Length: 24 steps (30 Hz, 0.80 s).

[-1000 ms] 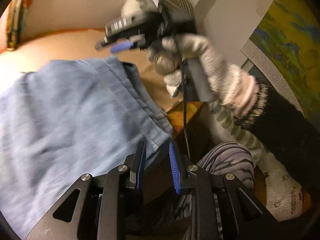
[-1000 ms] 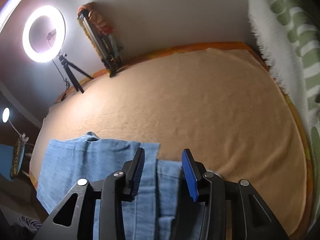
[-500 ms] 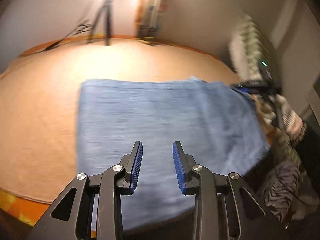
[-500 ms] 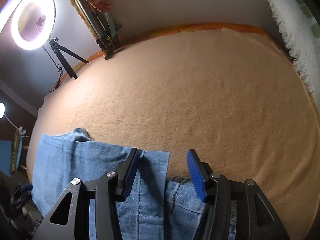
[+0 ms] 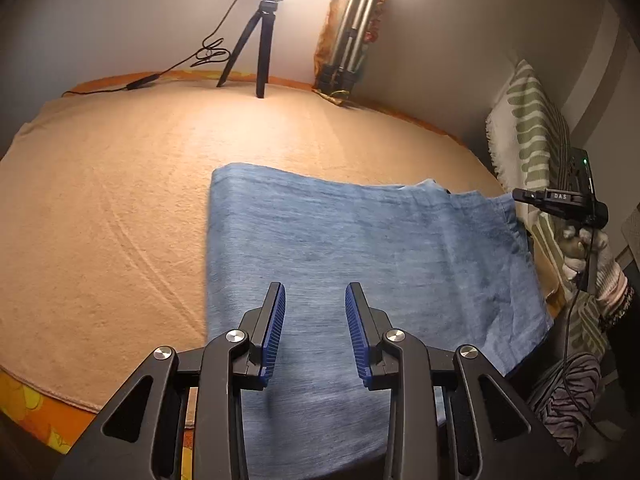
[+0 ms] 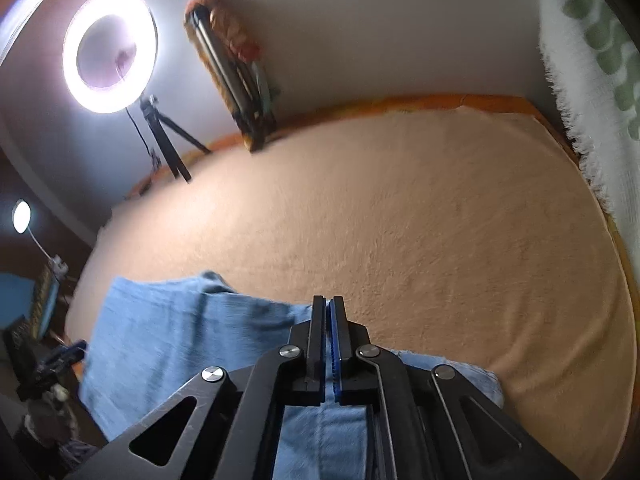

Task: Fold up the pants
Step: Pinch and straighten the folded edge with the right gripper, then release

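Pants: light blue denim, folded into a flat, roughly rectangular panel, filling centre and lower right of the left wrist frame. Lying on the tan blanket, straight folded edge at left of panel, right side hanging over the blanket's near edge. In the right wrist frame, pants at lower left to lower centre, one layer overlapping another, small corner sticking up at the top edge.

Left gripper: bottom centre, spread wide, blue pads clearly apart, nothing between them, positioned over the near part of the denim; contact with the cloth not determinable.

Right gripper: bottom centre, pads pressed together, only a thin slit visible. Sitting right at the pants' top edge with denim showing below between the arms; cloth pinched in the pads or not — can't tell. Same gripper seen at right edge of the left wrist frame, in a gloved hand, just past the pants' right corner.

Versus 0.5 s ago: right pads were wide apart, now clamped. Left spread unchanged, view sharper, less motion blur. Pants panel in same spot.

Farther back: ring light on small tripod, folded tripod against the wall, striped throw at right.
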{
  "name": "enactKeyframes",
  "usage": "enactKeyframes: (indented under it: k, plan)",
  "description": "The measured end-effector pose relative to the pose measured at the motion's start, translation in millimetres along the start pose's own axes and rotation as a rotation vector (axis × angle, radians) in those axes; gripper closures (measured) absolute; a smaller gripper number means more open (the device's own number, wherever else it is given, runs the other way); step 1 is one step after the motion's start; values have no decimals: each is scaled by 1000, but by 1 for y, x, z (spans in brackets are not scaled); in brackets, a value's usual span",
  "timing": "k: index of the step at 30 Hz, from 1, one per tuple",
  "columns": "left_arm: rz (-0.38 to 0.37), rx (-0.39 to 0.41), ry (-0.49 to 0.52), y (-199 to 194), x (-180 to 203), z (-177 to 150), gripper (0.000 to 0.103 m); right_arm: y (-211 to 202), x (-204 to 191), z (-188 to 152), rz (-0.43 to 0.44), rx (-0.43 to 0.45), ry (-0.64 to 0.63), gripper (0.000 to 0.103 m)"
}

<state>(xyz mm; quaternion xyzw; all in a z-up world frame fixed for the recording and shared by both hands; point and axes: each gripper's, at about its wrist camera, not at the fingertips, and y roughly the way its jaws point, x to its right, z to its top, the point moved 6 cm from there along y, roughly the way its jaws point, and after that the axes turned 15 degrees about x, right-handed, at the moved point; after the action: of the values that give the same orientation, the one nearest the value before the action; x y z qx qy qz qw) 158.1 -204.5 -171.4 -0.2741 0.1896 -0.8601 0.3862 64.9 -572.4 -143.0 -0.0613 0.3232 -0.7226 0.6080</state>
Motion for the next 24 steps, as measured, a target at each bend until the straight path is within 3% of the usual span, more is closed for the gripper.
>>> enactKeyframes:
  k: [4,7,9,10,11,20,24]
  plan:
    - [4,11,-5,-3,-1,1,74,-5,13,3,-47,13,28,103]
    - [4,16,-11,-5,-2,3,74,-7,14,2,-34,18,35,103]
    - [5,18,-19,-4,-3,3,74,-5,16,2,-18,2,60,90]
    - [4,19,-20,-4,-2,4,74,-2,17,1,1,-17,87,79]
    - [2,20,-20,-5,-2,4,74,4,19,0,26,-43,122,62]
    - [2,4,-36,0,-5,0,74,39,34,-25,-3,-190,107,64]
    - [1,-5,-44,5,-8,0,74,44,38,-32,50,-195,156,62]
